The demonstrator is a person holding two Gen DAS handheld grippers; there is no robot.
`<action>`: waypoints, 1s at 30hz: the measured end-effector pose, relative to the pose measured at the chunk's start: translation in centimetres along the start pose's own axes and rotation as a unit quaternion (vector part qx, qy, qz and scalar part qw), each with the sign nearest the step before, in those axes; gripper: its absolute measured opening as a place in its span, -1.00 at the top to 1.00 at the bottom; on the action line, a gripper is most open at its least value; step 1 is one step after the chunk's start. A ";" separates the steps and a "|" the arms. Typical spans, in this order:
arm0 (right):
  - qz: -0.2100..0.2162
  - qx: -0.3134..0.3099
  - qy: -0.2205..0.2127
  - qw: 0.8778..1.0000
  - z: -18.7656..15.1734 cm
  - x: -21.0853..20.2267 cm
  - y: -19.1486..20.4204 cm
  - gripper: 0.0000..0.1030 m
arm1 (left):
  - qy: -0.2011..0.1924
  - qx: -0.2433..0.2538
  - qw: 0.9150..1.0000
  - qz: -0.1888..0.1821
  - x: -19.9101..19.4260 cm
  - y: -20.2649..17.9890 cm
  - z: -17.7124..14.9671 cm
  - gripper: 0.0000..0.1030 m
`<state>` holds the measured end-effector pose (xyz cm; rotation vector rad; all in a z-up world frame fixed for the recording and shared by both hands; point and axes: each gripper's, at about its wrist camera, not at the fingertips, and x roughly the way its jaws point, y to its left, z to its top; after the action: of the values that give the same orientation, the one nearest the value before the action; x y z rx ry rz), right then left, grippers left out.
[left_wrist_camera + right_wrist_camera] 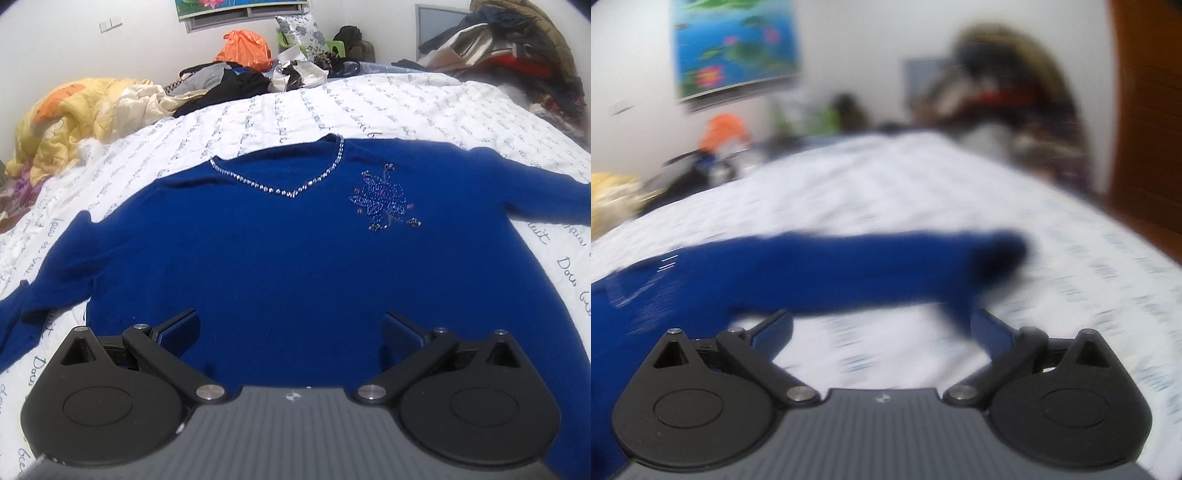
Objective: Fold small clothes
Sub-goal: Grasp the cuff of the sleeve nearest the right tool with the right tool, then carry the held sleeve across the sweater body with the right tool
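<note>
Left black two-finger gripper with blue pads (pixel 290 326) spread wide, fingers far apart, gripping nothing, aimed forward at a low angle. Right black two-finger gripper with blue pads (pixel 882 326) likewise spread wide, nothing between the fingers, view heavily blurred.

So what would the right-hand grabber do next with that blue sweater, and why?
Probably close the right gripper on the sleeve and fold it inward: the blue sweater lies flat with sleeves spread, and both grippers are open, holding nothing.
</note>
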<state>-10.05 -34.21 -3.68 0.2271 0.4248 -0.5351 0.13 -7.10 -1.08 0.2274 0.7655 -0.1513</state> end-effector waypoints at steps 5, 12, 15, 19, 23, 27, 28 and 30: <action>-0.036 -0.034 0.002 0.999 0.5 2.6 -1.8 -0.96 | 0.005 0.007 1.000 0.001 0.3 -0.3 0.0 -1.00; 0.015 0.006 0.060 0.998 1.6 6.3 -3.0 0.70 | 0.003 0.005 1.000 0.007 -0.1 0.2 0.0 -1.00; 0.104 0.118 0.071 0.985 2.6 5.7 -6.2 0.79 | 0.007 -0.001 1.000 0.011 0.0 0.7 0.0 -1.00; 0.216 0.331 0.046 0.917 4.0 5.9 -13.1 0.80 | 0.009 -0.004 1.000 0.013 0.1 0.9 0.0 -1.00; 0.209 0.481 -0.002 0.852 4.8 7.0 -19.5 0.80 | 0.010 -0.002 1.000 0.014 0.0 0.8 -0.2 -1.00; 0.137 0.571 -0.019 0.809 4.5 9.4 -24.4 0.74 | 0.014 -0.001 1.000 0.015 0.2 0.8 -0.3 -1.00; 0.123 0.560 -0.007 0.819 4.8 10.2 -25.0 0.74 | 0.015 -0.001 1.000 0.015 0.3 0.8 -0.3 -1.00; 0.069 0.529 0.025 0.845 5.2 10.9 -25.0 0.31 | 0.014 -0.001 1.000 0.016 0.3 1.0 -0.3 -1.00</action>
<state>-13.28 -61.59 -6.38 1.3360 0.1164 -0.5777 0.39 -6.08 -1.33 0.2394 0.7901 -0.1165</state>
